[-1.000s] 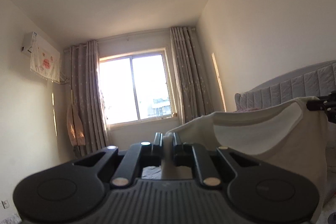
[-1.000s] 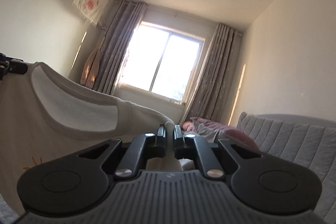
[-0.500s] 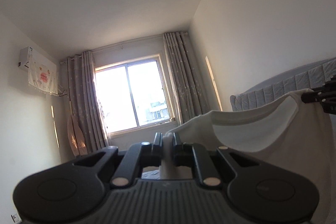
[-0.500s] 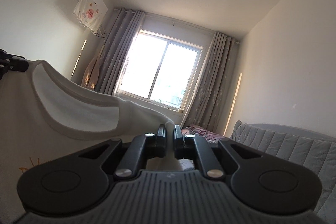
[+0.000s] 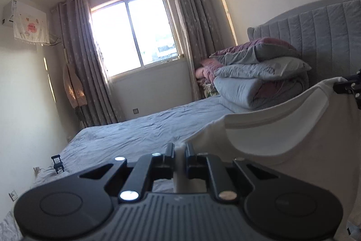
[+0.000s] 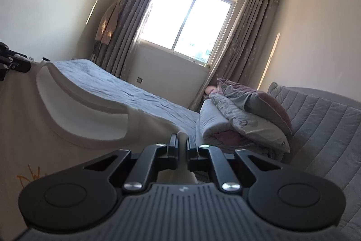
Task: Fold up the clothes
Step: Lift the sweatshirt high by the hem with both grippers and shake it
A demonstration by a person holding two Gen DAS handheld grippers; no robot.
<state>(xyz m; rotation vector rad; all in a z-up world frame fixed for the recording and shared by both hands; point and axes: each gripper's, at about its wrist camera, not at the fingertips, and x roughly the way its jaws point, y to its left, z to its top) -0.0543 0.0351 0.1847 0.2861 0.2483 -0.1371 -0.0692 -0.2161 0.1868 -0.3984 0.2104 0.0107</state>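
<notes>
My left gripper (image 5: pixel 179 151) pinching white shirt (image 5: pixel 282 134) shoulder, right gripper (image 6: pixel 182 146) pinching other. Shirt hangs near bed (image 5: pixel 140 130). Keep hem taut, level, lower flat.

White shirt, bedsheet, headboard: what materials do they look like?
White shirt: soft matte knit, probably cotton jersey; it drapes limply and has a sewn neckline band. Bedsheet: thin blue-grey woven cloth, matte, finely wrinkled. Headboard: grey fabric upholstery, padded, with stitched vertical channels; the fibre cannot be told.
</notes>
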